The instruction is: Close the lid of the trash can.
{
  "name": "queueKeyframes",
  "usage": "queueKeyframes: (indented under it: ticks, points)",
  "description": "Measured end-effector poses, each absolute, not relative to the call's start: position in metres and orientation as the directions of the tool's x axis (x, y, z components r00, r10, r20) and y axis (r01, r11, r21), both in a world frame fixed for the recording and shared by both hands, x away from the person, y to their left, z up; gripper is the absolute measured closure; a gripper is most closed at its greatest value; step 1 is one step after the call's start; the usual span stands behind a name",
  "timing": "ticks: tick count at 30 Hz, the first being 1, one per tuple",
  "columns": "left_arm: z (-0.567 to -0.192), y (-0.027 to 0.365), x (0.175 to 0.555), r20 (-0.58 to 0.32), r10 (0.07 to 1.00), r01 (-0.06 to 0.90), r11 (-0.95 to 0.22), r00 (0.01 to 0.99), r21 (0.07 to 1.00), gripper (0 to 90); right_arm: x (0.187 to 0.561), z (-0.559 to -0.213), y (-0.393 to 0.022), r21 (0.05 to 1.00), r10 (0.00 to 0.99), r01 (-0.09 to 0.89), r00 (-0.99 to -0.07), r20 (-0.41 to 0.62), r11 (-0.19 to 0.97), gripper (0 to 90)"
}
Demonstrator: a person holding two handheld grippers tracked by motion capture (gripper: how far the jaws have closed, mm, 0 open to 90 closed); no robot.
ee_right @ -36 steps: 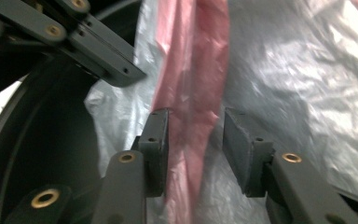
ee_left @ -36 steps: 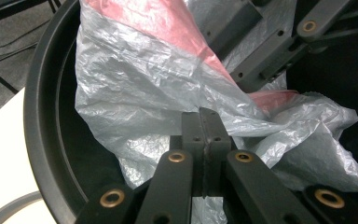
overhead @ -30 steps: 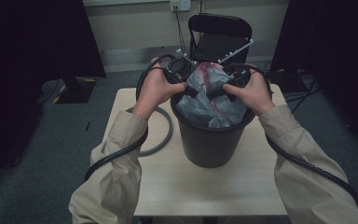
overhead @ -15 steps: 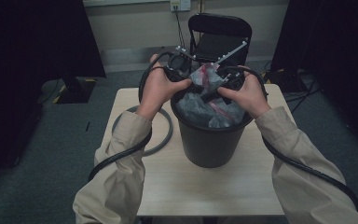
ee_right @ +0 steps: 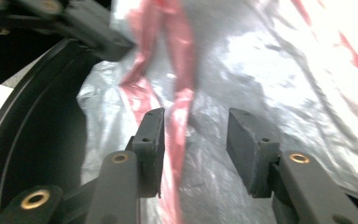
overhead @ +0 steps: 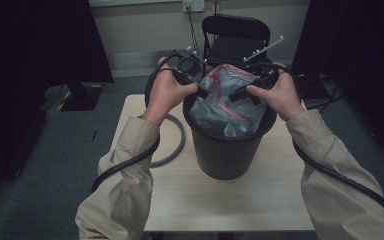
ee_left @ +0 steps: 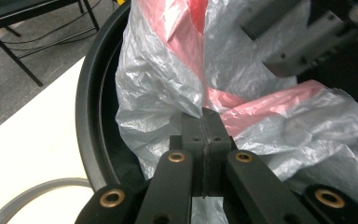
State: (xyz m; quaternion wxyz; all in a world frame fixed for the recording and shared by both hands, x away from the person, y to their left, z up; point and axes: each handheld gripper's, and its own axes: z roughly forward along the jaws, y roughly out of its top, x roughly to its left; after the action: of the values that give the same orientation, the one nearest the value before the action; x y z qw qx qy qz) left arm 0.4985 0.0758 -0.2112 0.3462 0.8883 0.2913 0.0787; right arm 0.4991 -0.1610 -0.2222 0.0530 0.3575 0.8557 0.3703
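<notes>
A dim room with grey carpet lies around a pale wooden table (overhead: 260, 200), and a black folding chair (overhead: 236, 37) stands behind it against the wall. On the table stands a black bucket (overhead: 225, 150), and a grey hoop (overhead: 172, 150) lies flat on the tabletop just beside it, on its left in the high view. A translucent grey plastic bag (overhead: 225, 107) with red bands sits crumpled inside the bucket, its upper part bunched up above the rim.

The left gripper (overhead: 200, 90) comes in over the bucket's left rim. In the left gripper view its jaws are pressed together at their tips on a gathered fold of the bag (ee_left: 168, 88), right where a red band meets the grey film, so the bag rises straight ahead of the left gripper (ee_left: 203, 122) with the bucket's rim (ee_left: 86, 116) curving to the side.

The right gripper (overhead: 237, 95) reaches in from the bucket's right rim, opposite the left one. In the right gripper view the jaws of the right gripper (ee_right: 195, 126) have just been opening and stand apart, with a red strip of the bag (ee_right: 261, 70) running between them; the pads do not press on it, and the film lies spread just beyond them. The bucket's inner wall (ee_right: 37, 140) shows dark at the side
</notes>
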Motion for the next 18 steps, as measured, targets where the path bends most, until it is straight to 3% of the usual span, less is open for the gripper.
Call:
queueKeyframes:
  ticks: [4, 13, 16, 18]
  points:
    - [-0.21, 0.079, 0.499, -0.061, 0.57, 0.459, -0.588, 0.819, 0.666, 90.0, 0.505, -0.222, -0.157, 0.676, 0.661, 0.581, -0.728, 0.183, 0.453, 44.9]
    - [-0.209, 0.088, 0.498, -0.065, 0.541, 0.436, -0.595, 0.838, 0.675, 90.0, 0.515, -0.215, -0.124, 0.68, 0.634, 0.551, -0.757, 0.161, 0.484, 43.2]
    - [-0.209, 0.091, 0.498, -0.071, 0.542, 0.439, -0.591, 0.838, 0.677, 90.0, 0.521, -0.215, -0.111, 0.674, 0.626, 0.538, -0.767, 0.143, 0.506, 46.6]
    - [-0.21, 0.096, 0.5, -0.075, 0.547, 0.445, -0.584, 0.834, 0.679, 90.0, 0.524, -0.217, -0.105, 0.673, 0.608, 0.541, -0.776, 0.168, 0.504, 59.5]
